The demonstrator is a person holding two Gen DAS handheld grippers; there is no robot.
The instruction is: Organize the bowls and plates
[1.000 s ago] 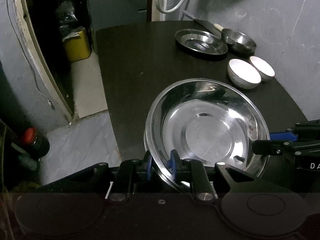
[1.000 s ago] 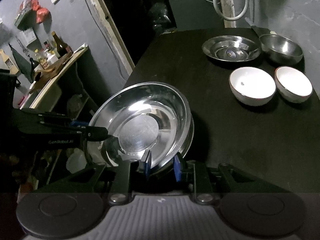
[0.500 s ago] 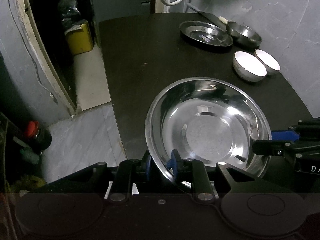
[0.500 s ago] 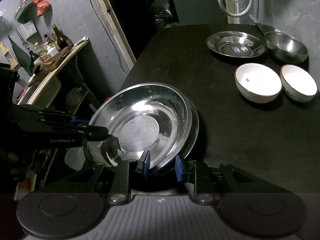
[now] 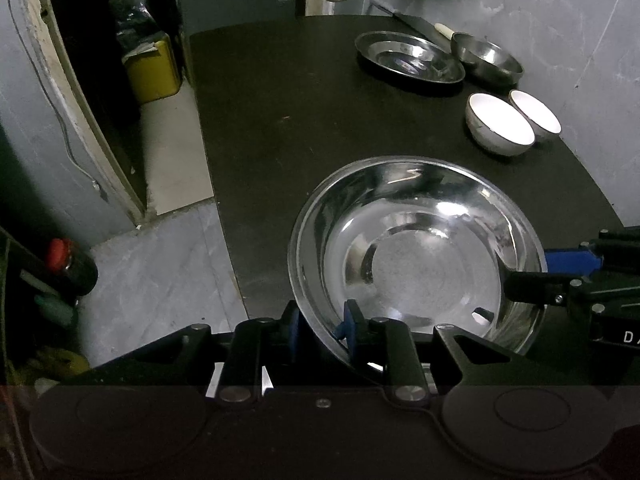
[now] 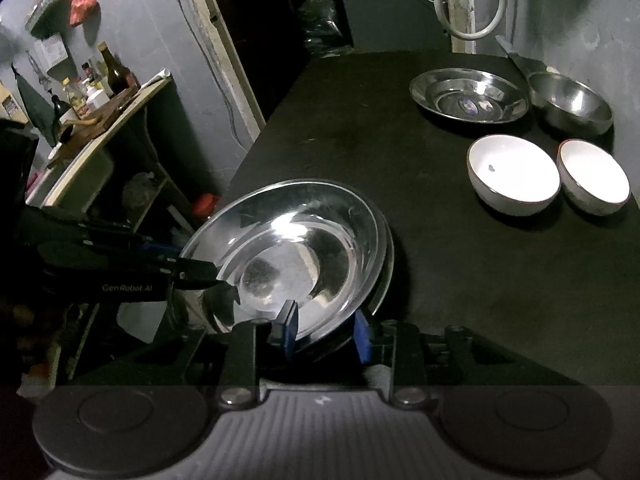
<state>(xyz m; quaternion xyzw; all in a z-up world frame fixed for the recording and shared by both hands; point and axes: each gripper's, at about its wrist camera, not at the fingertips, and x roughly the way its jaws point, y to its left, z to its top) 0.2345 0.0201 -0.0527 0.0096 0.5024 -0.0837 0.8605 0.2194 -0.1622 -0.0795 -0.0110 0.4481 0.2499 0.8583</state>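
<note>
**Around your table: what stands off to the sides**

Past the far left corner of your dark table [image 5: 280,128] you have a yellow container [image 5: 154,70] on the pale floor, inside a dark doorway. A white hose [image 6: 472,12] loops on the grey wall beyond the far edge. At the far right corner, a knife [image 5: 424,26] with a pale handle lies on the table. Left of the table, you see a wooden shelf [image 6: 108,120] crowded with bottles; a brown bottle [image 6: 116,72] stands tallest. Red bags [image 6: 80,2] hang on the wall above. Down by the near left edge, a dark bottle with a red cap [image 5: 72,264] stands on the floor.
</note>
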